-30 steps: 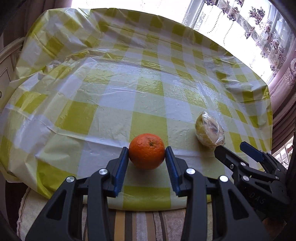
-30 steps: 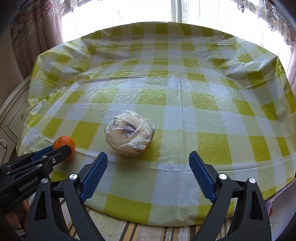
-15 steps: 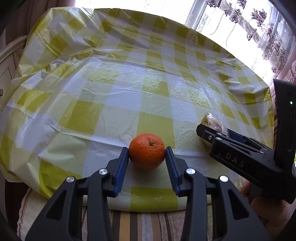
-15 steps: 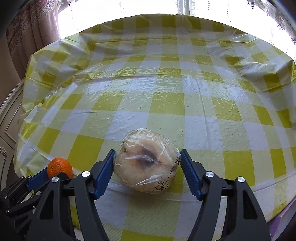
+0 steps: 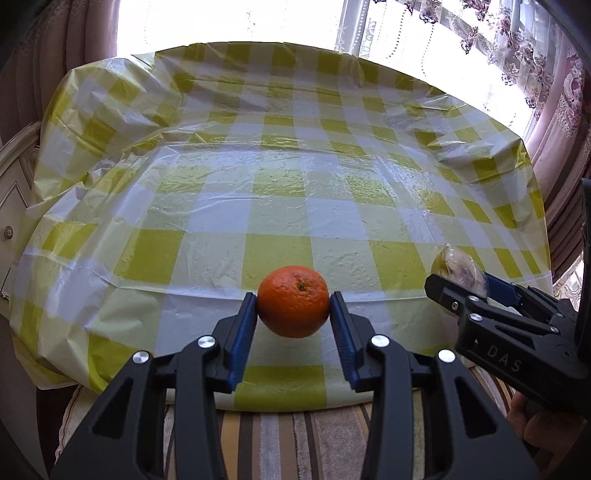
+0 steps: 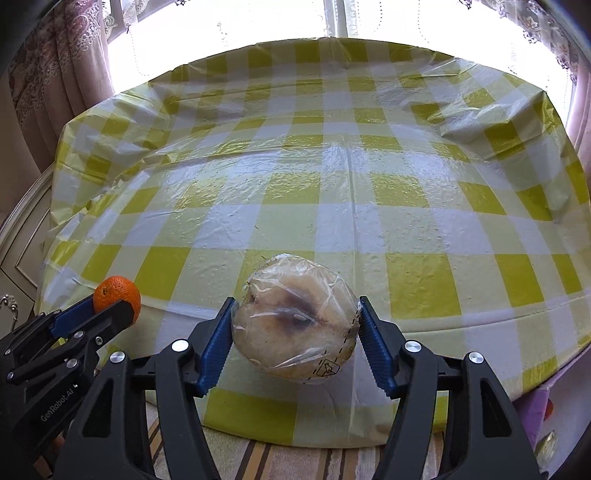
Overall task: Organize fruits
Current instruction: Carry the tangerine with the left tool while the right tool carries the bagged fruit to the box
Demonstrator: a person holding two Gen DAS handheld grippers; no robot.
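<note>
1. The left gripper [image 5: 293,314] is closed on the orange [image 5: 293,301]. Both blue pads [image 5: 243,328] press against the fruit's sides, one at its left and one at its right.
2. The orange sits between the fingertips, stem end up and towards the camera. A soft shadow lies on the cloth [image 5: 280,206] under it, near the table's front edge; whether it is touching the cloth or just clear of it I cannot tell.
3. The right gripper [image 6: 295,328] is clamped on the wrapped fruit [image 6: 295,319], a pale, round thing with a dark patch, sealed in clear film. Its jaws have just been closing, and the fruit is between them. The blue pads [image 6: 216,339] bear on its left and right sides, set much wider than the left gripper's.
4. The wrapped fruit is over the cloth's front edge. Loose film with a printed dashed line and a small symbol hangs at its lower right.
5. Both tools point forward and down at the table from its near side. They stand side by side, apart, the left one on the left.
6. In the left wrist view the right gripper reaches in from the right edge, with the wrapped fruit half hidden behind its near finger. Part of a hand [image 5: 524,421] shows below its body.
7. In the right wrist view the left gripper comes in at the lower left, with the orange at its tip.
8. The yellow and white checked cloth covers the whole table. A window [image 6: 332,18] with curtains stands behind it.
</note>
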